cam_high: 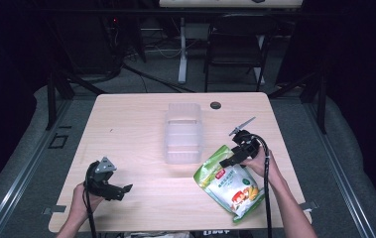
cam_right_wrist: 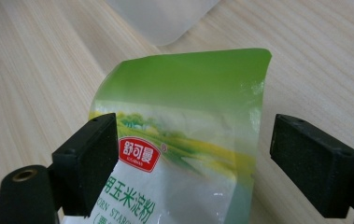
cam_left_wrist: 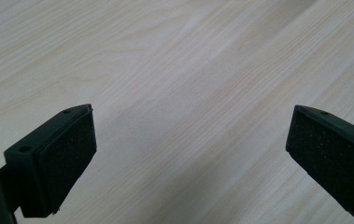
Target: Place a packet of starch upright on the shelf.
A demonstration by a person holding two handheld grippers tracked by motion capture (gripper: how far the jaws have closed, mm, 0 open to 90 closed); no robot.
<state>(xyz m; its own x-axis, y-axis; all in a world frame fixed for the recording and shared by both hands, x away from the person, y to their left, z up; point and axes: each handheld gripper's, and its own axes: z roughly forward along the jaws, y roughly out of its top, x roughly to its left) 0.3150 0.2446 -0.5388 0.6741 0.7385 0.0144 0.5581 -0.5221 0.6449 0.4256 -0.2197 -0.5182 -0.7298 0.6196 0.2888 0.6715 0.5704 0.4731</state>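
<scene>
Right gripper view: jaws spread around a green, glossy plastic starch pouch (cam_right_wrist: pixel 184 140).
Right gripper (cam_high: pixel 231 157) holds nothing yet; I'd pinch the top seam squarely. Left gripper (cam_high: pixel 120 192) gapes empty.

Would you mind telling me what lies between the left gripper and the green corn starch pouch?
In the high view, bare wooden table separates the left gripper from the green pouch.

We have bare table (cam_high: pixel 136 129) all around our left gripper (cam_high: pixel 118 191), nothing between its wide jaws. Our right gripper (cam_right_wrist: pixel 188 158) straddles the green pouch (cam_right_wrist: pixel 188 116), its top edge between the spread jaws; just beyond stands the clear plastic container (cam_high: pixel 183 134)
</scene>
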